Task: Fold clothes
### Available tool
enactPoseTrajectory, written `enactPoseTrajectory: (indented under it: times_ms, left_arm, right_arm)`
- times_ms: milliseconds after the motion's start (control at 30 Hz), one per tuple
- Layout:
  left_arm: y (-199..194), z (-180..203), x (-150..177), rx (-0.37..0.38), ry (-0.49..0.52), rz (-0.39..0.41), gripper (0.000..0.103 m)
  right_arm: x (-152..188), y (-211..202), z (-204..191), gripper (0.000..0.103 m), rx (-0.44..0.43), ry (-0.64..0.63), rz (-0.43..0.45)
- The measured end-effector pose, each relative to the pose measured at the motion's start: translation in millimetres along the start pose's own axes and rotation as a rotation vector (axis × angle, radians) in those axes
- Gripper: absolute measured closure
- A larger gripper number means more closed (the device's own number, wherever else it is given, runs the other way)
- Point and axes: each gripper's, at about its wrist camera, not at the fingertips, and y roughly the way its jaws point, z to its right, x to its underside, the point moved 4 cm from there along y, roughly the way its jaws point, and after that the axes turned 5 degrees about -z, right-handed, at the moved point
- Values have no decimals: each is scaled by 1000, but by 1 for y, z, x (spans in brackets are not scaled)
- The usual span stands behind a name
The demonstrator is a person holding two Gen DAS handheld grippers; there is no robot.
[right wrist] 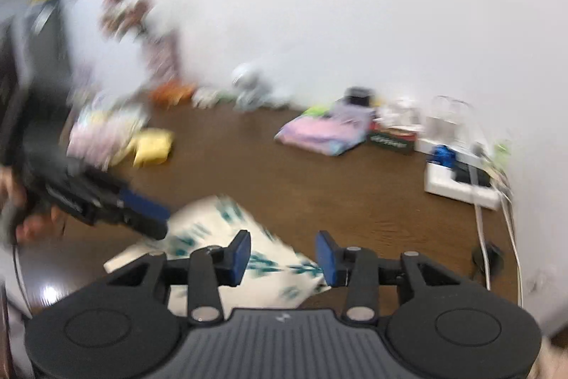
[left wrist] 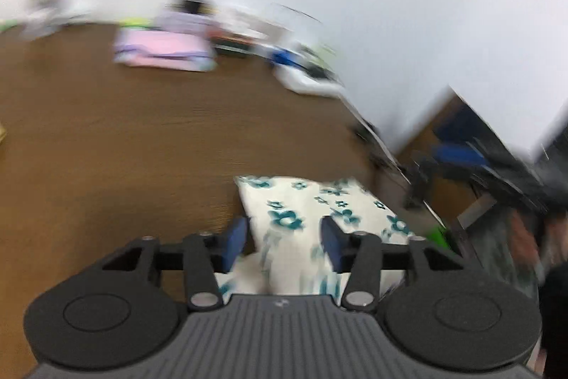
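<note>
A folded white cloth with teal flowers (left wrist: 319, 205) lies on the brown table (left wrist: 124, 137). In the left wrist view my left gripper (left wrist: 284, 242) hovers over the cloth's near part. Its blue pads (left wrist: 236, 242) stand apart and press on nothing. In the right wrist view the same cloth (right wrist: 213, 229) lies below and to the left of my right gripper (right wrist: 283, 256), which is open with only table and cloth seen through its gap. My left gripper (right wrist: 156, 219), held by a hand (right wrist: 21, 219), reaches over the cloth's left edge. Both views are blurred.
A pink folded stack (right wrist: 319, 134) lies at the back by the white wall, beside boxes and a clear jar (right wrist: 447, 119). A white tray of small items (right wrist: 458, 183) and cables (right wrist: 482, 237) are at the right. Yellow packets (right wrist: 152, 148) lie at the left. The table's right edge (left wrist: 372, 144) borders a blue chair (left wrist: 458, 155).
</note>
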Motion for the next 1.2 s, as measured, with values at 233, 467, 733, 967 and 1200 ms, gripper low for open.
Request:
enactPoseTrajectory:
  times_ms: [233, 467, 733, 967, 1200]
  left_arm:
    - [44, -3, 0, 71, -127, -61, 26]
    - [111, -16, -16, 220, -286, -267, 20]
    - [138, -20, -27, 318, -340, -281, 77]
    - [23, 39, -53, 430, -24, 119, 84]
    - [-52, 53, 18, 327, -40, 215, 84]
  right_arm:
    - [61, 26, 18, 55, -13, 379, -2]
    - [79, 78, 45, 53, -53, 662, -42]
    - [82, 120, 63, 87, -272, 801, -63]
    - [31, 45, 24, 92, -257, 508, 241]
    - [1, -36, -57, 92, -191, 219, 294]
